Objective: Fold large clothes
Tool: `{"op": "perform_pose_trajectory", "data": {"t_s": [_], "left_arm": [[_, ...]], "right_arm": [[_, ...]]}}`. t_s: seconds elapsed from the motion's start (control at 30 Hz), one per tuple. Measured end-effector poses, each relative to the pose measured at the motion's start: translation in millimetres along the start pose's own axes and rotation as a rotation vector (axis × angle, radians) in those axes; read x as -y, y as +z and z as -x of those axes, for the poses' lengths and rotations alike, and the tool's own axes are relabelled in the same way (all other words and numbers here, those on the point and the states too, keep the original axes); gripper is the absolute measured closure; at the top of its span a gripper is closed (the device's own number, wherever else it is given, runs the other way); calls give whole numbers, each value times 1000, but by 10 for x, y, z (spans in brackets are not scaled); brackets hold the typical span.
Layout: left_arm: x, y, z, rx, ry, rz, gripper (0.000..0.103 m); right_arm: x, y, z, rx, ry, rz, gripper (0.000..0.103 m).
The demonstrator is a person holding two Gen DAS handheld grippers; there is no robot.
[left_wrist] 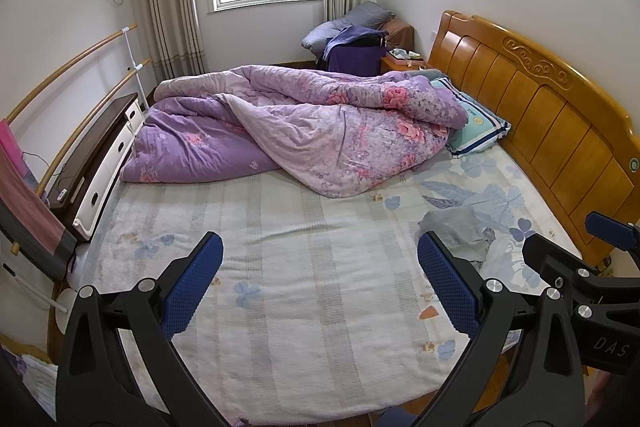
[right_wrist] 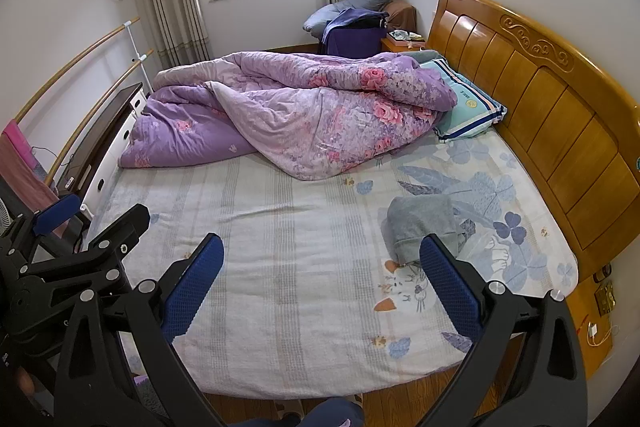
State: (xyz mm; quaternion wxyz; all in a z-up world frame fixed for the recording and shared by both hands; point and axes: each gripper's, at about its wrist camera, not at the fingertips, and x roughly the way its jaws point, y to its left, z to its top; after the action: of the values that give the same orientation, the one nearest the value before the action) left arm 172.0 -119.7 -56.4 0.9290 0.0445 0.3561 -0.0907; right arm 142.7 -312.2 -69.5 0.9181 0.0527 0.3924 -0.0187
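Note:
A small grey garment (right_wrist: 422, 227) lies folded on the right side of the bed, near the headboard; it also shows in the left wrist view (left_wrist: 458, 231). My left gripper (left_wrist: 320, 275) is open and empty, held above the near edge of the bed, left of the garment. My right gripper (right_wrist: 322, 275) is open and empty, above the near edge, with its right finger in front of the garment. The right gripper's body shows at the right of the left wrist view (left_wrist: 592, 287); the left gripper's body shows at the left of the right wrist view (right_wrist: 80, 267).
A crumpled purple floral quilt (left_wrist: 304, 123) covers the far half of the bed (left_wrist: 280, 307). A striped pillow (left_wrist: 476, 123) lies by the wooden headboard (left_wrist: 540, 107). A low cabinet (left_wrist: 100, 155) stands left of the bed. A chair with bedding (left_wrist: 352, 39) is by the window.

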Motion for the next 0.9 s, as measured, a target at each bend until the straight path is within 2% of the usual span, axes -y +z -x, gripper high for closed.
{"op": "perform_pose_trajectory", "data": {"t_s": [0.9], "left_arm": [[-44,-11,-29,-5,-6,0,5]], "right_arm": [[51,1,-42,-7,1,5,8]]}}
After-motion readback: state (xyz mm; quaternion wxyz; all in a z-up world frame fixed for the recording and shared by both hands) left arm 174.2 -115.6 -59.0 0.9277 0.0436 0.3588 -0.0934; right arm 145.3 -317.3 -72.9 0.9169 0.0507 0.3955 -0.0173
